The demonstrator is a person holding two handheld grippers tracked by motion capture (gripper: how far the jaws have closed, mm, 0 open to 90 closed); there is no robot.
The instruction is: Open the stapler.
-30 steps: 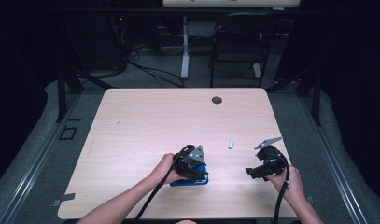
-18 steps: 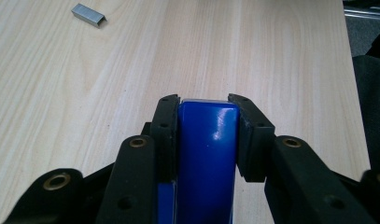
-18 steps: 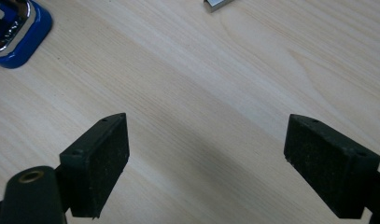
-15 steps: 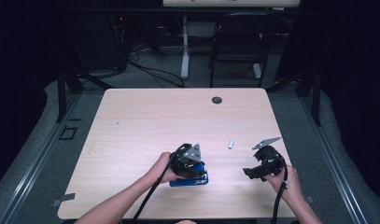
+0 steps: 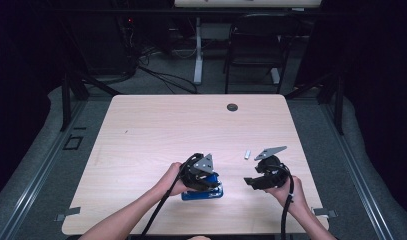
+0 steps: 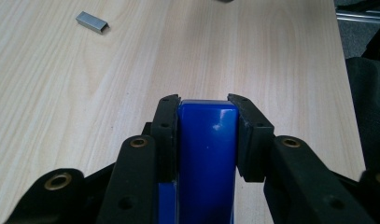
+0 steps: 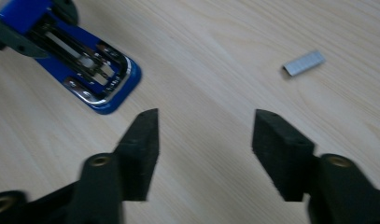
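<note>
A blue stapler lies near the table's front edge with its top swung open. My left gripper is shut on the raised blue top, one pad pressed to each side. In the right gripper view the stapler's base shows its metal staple channel. A short strip of staples lies loose on the wood. My right gripper hovers just right of the stapler. Its jaws have just been closing, and nothing is between them.
The light wooden table has a black round grommet near its far edge. Beyond the table stand a dark chair and desk legs with cables on the floor.
My right hand has shifted left, toward the stapler. The left hand has stayed put on the stapler.
</note>
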